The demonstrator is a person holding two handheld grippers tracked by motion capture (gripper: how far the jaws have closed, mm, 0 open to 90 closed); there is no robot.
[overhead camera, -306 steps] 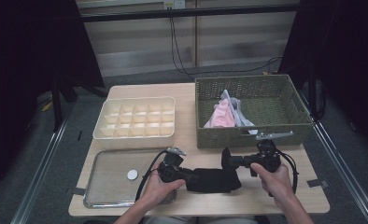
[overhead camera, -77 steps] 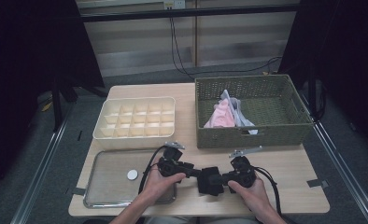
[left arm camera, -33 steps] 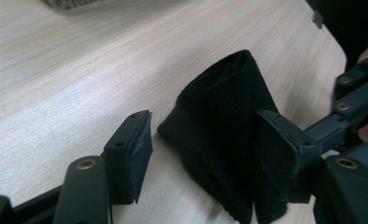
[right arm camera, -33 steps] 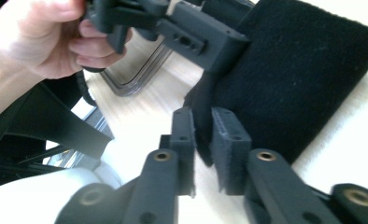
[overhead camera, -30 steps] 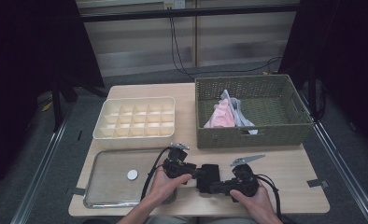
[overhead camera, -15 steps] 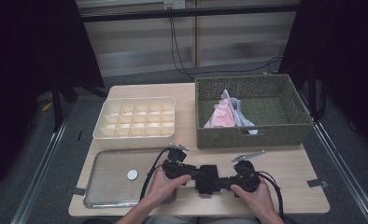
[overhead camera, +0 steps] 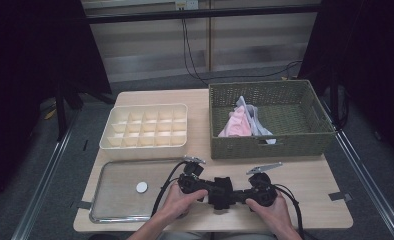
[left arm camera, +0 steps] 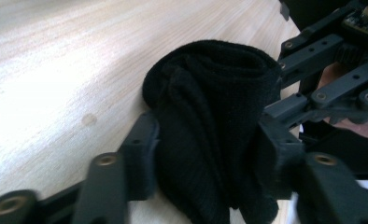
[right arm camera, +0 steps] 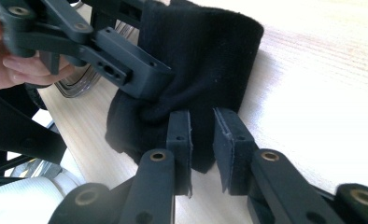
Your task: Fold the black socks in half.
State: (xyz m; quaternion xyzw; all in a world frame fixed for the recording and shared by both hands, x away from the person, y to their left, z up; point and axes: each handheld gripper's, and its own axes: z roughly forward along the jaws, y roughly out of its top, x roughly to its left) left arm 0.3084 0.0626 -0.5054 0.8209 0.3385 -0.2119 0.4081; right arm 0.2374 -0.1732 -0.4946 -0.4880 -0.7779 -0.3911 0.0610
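Ten seconds back the black cloth (overhead camera: 221, 192) lay stretched out flat between two hands set well apart; now the hands have drawn close together at the near edge of the desk (overhead camera: 305, 172) and the cloth is bunched into a thick roll between them. The left hand-held gripper (left arm camera: 205, 149) has just been closing its jaws, and in its own view the pads press on both flanks of the roll — it pinches the cloth at the middle, the rolled end standing beyond the jaws over the pale wood. The right hand-held gripper (right arm camera: 201, 140) faces it from the other side. Its jaws stand nearly together with a narrow slit between the pads, and the cloth's lower edge hangs just behind them; whether any fold is caught in that slit I cannot tell. In the right gripper view the left hand-held gripper's jaw bites into the cloth from the upper left.

In the high view the roll sits on the desk between the two hands, just right of the metal tray (overhead camera: 112, 172), which carries one small white disc (overhead camera: 141, 187). Behind the tray lies a cream divided box (overhead camera: 145, 126) — and to its right a green woven basket (overhead camera: 305, 142) holding pink and white cloths (overhead camera: 237, 122).
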